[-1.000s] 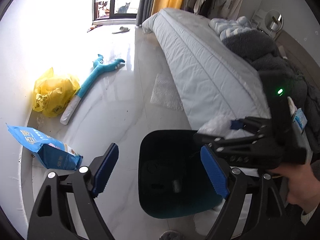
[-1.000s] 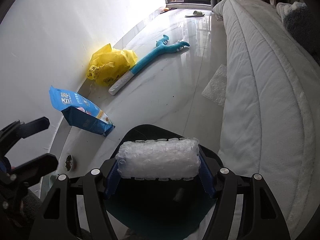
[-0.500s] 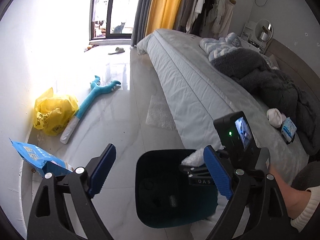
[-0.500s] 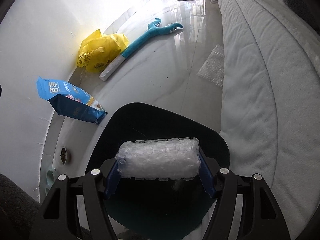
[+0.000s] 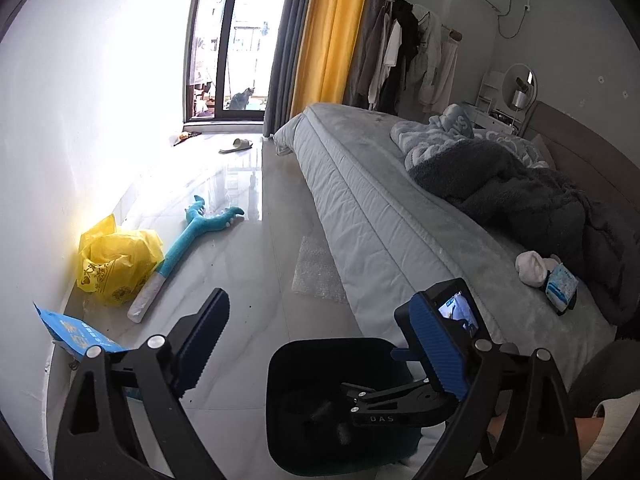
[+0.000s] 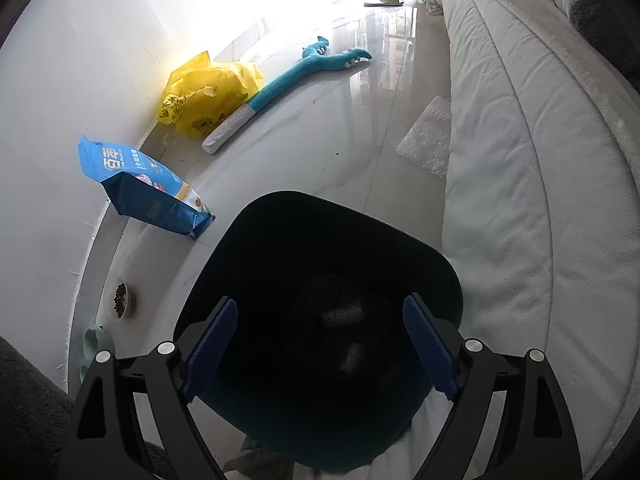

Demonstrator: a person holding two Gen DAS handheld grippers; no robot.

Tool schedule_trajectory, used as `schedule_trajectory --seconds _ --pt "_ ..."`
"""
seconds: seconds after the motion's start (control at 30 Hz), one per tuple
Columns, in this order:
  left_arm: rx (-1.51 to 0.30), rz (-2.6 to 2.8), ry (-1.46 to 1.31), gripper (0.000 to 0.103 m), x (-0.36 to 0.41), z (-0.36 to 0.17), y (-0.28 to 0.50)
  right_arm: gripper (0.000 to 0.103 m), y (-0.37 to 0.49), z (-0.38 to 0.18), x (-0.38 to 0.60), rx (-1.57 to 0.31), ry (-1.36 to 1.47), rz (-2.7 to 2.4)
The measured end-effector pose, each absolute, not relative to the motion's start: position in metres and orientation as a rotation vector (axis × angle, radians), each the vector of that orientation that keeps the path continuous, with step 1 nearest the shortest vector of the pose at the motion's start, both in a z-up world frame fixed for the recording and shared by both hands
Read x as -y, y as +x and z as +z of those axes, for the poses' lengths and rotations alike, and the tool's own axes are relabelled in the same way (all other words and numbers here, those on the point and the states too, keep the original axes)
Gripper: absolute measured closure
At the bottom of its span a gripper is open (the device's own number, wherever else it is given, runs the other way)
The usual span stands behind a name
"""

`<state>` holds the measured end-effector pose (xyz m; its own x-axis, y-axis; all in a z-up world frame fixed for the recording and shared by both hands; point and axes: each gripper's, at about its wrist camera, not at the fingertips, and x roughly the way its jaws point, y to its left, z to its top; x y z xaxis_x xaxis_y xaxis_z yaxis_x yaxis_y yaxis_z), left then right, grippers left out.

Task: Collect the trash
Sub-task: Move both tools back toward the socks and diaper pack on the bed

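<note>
Right gripper (image 6: 320,344) over dark bin (image 6: 440,264), jaws just opened, nothing between them, bubble wrap (image 6: 340,314) inside bin, left gripper (image 5: 320,344) jaws apart, empty, another wrap sheet (image 5: 316,272) on floor beside bed (image 5: 380,216)

bin (image 6: 320,240) interior too dark to read, bubble wrap sheet (image 6: 428,140) partly under bed edge (image 6: 500,160)

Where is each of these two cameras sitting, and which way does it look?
Left wrist view: on the left claw, looking across the floor toward the balcony door; shows the right claw and a sleeve.
Right wrist view: on the right claw, looking steeply down into the dark bin; only its own open fingers show.
Both share the bin, yellow bag, bed.
</note>
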<state>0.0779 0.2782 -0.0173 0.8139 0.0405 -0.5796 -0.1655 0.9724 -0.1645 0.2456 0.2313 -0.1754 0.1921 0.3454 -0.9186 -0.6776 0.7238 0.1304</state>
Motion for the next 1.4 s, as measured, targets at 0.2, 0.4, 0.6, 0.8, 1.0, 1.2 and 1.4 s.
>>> schedule_trajectory --seconds 0.2,0.4,0.6,0.8,1.0,1.2,1.4 --pt "-0.549 0.113 -0.206 0.009 -0.274 -0.001 0.065 0.016 0.243 -0.144 -0.212 -1.105 -0.302 0.728" --pt "-0.523 0.082 -0.201 0.008 -0.261 0.008 0.072 0.015 0.238 -0.105 -0.186 -0.990 -0.286 0.725" --pt "-0.509 0.037 -0.201 0.008 -0.243 0.014 0.084 0.014 0.240 -0.074 -0.156 -0.893 -0.267 0.702" --pt "-0.497 -0.014 -0.220 0.008 -0.227 0.019 0.099 0.014 0.246 -0.060 -0.126 -0.852 -0.263 0.657" --pt "-0.515 -0.051 -0.235 0.008 -0.210 0.016 0.115 0.011 0.247 -0.046 -0.098 -0.797 -0.303 0.605" --pt "-0.519 -0.099 -0.219 0.007 -0.187 0.015 0.130 0.006 0.242 -0.036 -0.077 -0.729 -0.386 0.553" --pt "-0.512 -0.140 -0.227 0.006 -0.166 0.015 0.143 0.004 0.238 -0.028 -0.056 -0.672 -0.455 0.526"
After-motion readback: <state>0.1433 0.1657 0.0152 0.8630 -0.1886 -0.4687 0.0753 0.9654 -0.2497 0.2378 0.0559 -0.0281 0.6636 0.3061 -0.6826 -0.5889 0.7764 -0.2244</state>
